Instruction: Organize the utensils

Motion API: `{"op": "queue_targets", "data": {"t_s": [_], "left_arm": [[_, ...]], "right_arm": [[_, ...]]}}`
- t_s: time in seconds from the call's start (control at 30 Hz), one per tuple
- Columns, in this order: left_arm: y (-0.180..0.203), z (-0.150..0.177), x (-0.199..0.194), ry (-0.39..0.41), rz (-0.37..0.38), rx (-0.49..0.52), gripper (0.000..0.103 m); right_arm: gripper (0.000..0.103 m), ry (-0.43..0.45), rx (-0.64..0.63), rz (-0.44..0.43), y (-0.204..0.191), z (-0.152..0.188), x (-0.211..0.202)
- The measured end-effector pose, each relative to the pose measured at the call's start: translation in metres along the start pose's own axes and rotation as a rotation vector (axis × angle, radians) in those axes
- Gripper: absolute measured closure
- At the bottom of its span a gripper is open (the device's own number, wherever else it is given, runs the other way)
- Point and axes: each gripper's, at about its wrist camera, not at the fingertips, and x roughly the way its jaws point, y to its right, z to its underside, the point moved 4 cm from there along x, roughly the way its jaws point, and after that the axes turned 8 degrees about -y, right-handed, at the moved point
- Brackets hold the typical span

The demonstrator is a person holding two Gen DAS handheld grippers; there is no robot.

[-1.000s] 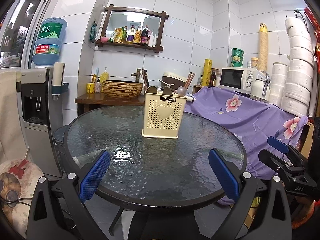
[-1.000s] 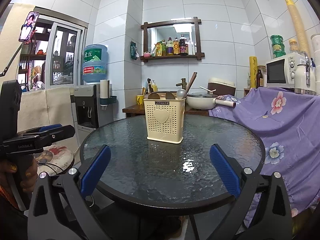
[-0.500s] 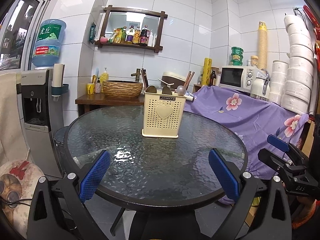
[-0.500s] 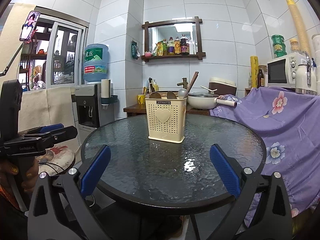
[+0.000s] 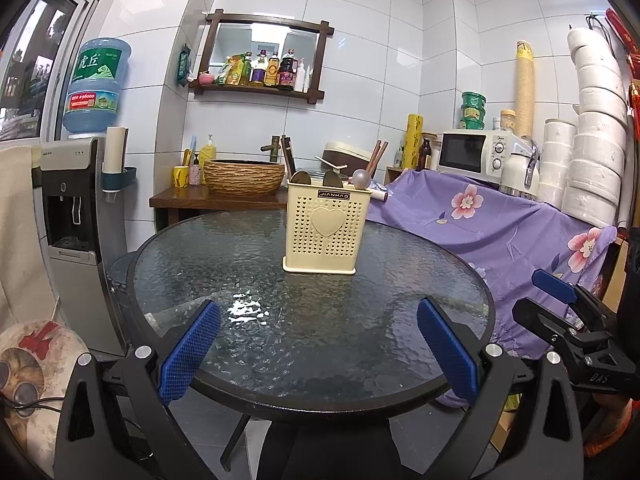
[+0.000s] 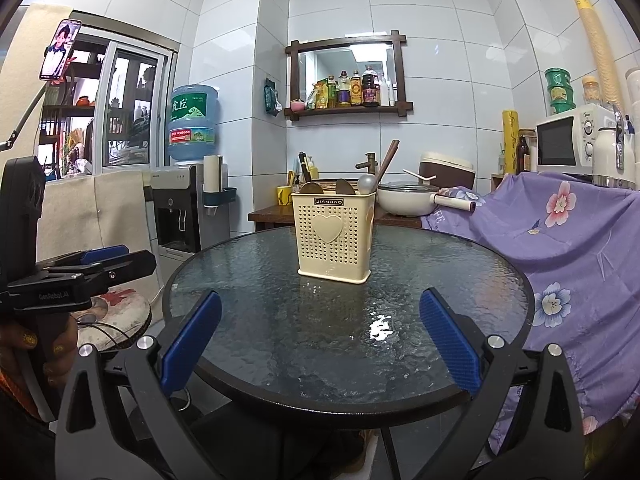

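I am looking along the left hand-held gripper (image 5: 318, 354), whose blue-padded fingers (image 5: 188, 354) are standing wide apart with nothing between them, hovering over the near edge of the round glass bench (image 5: 280, 344). I am seeing the same through the right hand-held gripper (image 6: 320, 350): its fingers are spread wide and gripping nothing, above the near rim of the bench. The cream perforated utensil holder (image 5: 325, 232), marked with a heart and a dark label, is standing upright on the bench toward its far side, well apart from both grippers. Two dark spoon bowls (image 5: 301, 178) and a silvery ladle (image 5: 362, 179) are poking out of its top, and brown chopsticks (image 5: 376, 158) are rising at a slant from its right end. In the right view the holder (image 6: 335, 236) is sitting just left of centre, with a white pot (image 6: 406, 198) behind it beside the purple floral cloth (image 6: 572, 232). The left gripper's body is showing at that view's left edge, held in a hand (image 6: 24, 350).
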Motion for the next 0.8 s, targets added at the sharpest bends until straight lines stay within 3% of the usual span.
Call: {"op": "queue_targets", "data": {"t_s": [0.8], "left_arm": [[0.0058,0.0007,0.0016,0.000,-0.026,0.024,0.006]], "right_arm": [[0.006,-0.009,0.001,0.003,0.0032,0.0007,0.0020]]}}
